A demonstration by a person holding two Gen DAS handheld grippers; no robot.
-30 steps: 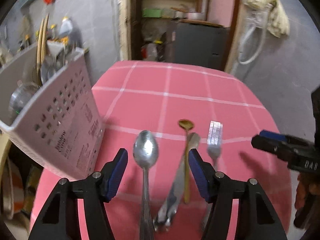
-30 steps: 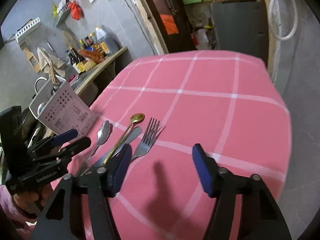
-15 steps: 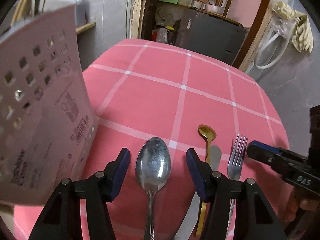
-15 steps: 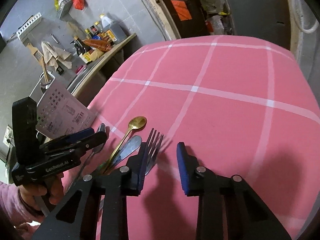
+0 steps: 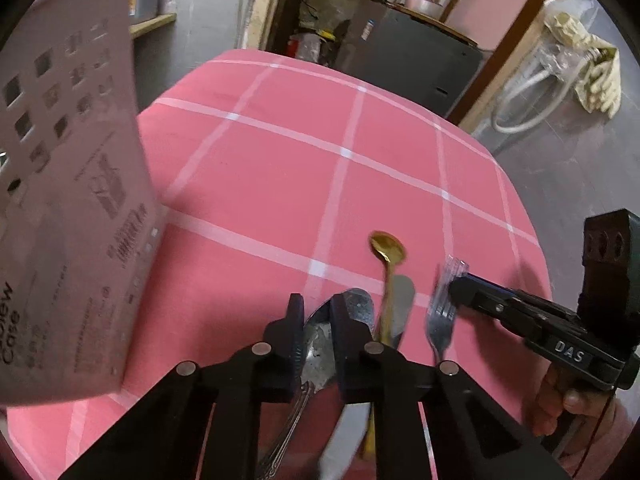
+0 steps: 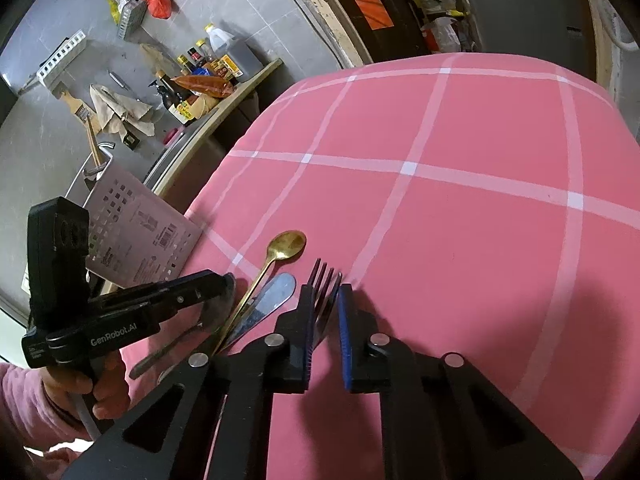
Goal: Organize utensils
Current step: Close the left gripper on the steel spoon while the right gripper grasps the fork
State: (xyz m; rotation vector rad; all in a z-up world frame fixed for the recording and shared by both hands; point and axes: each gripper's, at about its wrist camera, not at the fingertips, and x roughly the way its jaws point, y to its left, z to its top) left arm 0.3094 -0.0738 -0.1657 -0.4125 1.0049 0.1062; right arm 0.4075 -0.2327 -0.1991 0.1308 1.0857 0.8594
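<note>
Left wrist view: left gripper (image 5: 316, 320) closing around silver spoon (image 5: 320, 344) at six o'clock; "DAS" read on right gripper (image 5: 452, 288), closing around fork (image 6: 324, 284). "GenRobot.AI" read at nine o'clock opposite.

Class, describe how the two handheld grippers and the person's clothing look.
Both are black plastic. The left gripper has dark pads and "GenRobot.AI" lettering in white; the right gripper has blue ribbed pads and a white "DAS" label. Silver pivot screws on each. Pink sleeves.
</note>
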